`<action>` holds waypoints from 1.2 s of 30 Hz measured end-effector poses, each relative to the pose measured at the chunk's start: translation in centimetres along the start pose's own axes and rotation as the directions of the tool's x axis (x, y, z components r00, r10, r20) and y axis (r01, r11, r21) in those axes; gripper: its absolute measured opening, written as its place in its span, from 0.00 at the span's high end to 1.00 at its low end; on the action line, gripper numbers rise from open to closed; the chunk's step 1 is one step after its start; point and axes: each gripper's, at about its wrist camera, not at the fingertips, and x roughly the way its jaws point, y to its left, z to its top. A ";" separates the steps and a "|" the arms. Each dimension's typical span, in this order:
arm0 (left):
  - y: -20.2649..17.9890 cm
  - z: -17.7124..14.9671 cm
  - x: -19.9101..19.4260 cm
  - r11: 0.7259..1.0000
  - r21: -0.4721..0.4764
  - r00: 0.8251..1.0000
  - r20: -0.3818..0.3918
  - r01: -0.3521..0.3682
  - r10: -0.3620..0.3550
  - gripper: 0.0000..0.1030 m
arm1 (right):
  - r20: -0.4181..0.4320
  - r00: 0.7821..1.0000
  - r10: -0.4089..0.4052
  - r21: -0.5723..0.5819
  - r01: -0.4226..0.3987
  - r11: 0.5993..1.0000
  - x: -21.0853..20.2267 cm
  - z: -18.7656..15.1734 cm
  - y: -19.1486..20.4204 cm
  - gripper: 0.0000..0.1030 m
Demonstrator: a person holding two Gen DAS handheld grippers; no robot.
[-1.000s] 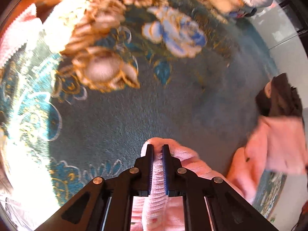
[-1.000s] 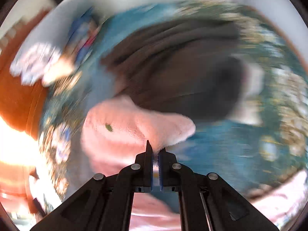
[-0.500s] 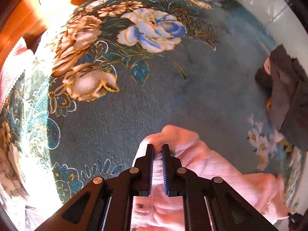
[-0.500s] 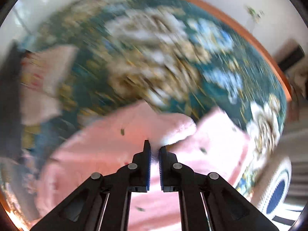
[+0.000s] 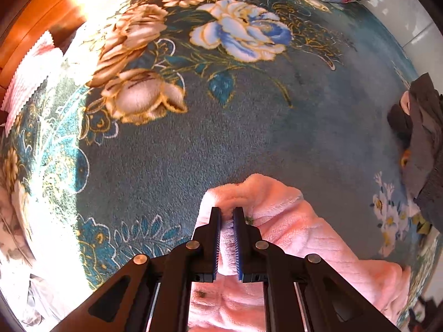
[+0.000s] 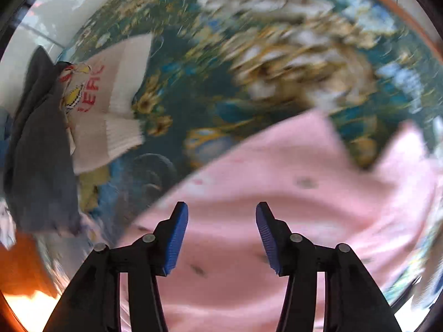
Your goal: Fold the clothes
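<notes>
In the left wrist view, our left gripper (image 5: 227,215) is clamped on a fold of the pink garment (image 5: 299,235), which lies on the carpet (image 5: 193,152) from 6 to 4 o'clock. In the blurred right wrist view, our right gripper (image 6: 221,213) is spread wide with nothing between its fingers, above the garment (image 6: 290,188); a grey garment (image 6: 36,138) lies at 9 o'clock.

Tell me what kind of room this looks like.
Probably a room in a home, with clothes being folded on the floor: a teal floral carpet, a pink fleece garment spread on it, other clothes heaped nearby, and wooden furniture at the edge.
</notes>
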 end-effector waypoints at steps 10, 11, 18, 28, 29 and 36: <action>1.4 0.7 0.9 0.999 0.001 0.999 -0.011 0.050 -0.050 0.84 | -0.104 0.977 -0.186 0.184 0.203 0.962 7.4 1.3 4.0 0.49; 1.6 0.8 1.0 0.999 0.000 0.998 -0.014 0.053 -0.053 0.77 | -0.115 0.971 -0.208 0.174 0.226 0.958 7.6 1.4 4.2 0.49; 1.8 1.5 2.4 0.996 -0.001 0.995 -0.037 0.089 -0.089 0.54 | -0.169 0.946 -0.275 0.191 0.306 0.933 7.0 1.1 2.9 0.92; -0.7 3.7 -0.5 0.994 0.064 0.994 0.053 0.087 -0.091 0.91 | 0.077 0.997 -0.002 0.184 -0.012 0.983 -6.0 2.2 -1.7 0.96; -0.5 4.2 -1.7 0.991 0.059 0.989 0.084 0.118 -0.122 0.91 | 0.121 0.992 0.023 0.183 -0.045 0.982 -7.9 2.9 -2.2 0.96; -2.9 5.4 -2.3 0.982 0.147 0.989 0.074 0.116 -0.127 0.91 | 0.135 0.990 0.030 0.150 -0.050 0.987 -8.3 2.8 -4.7 0.96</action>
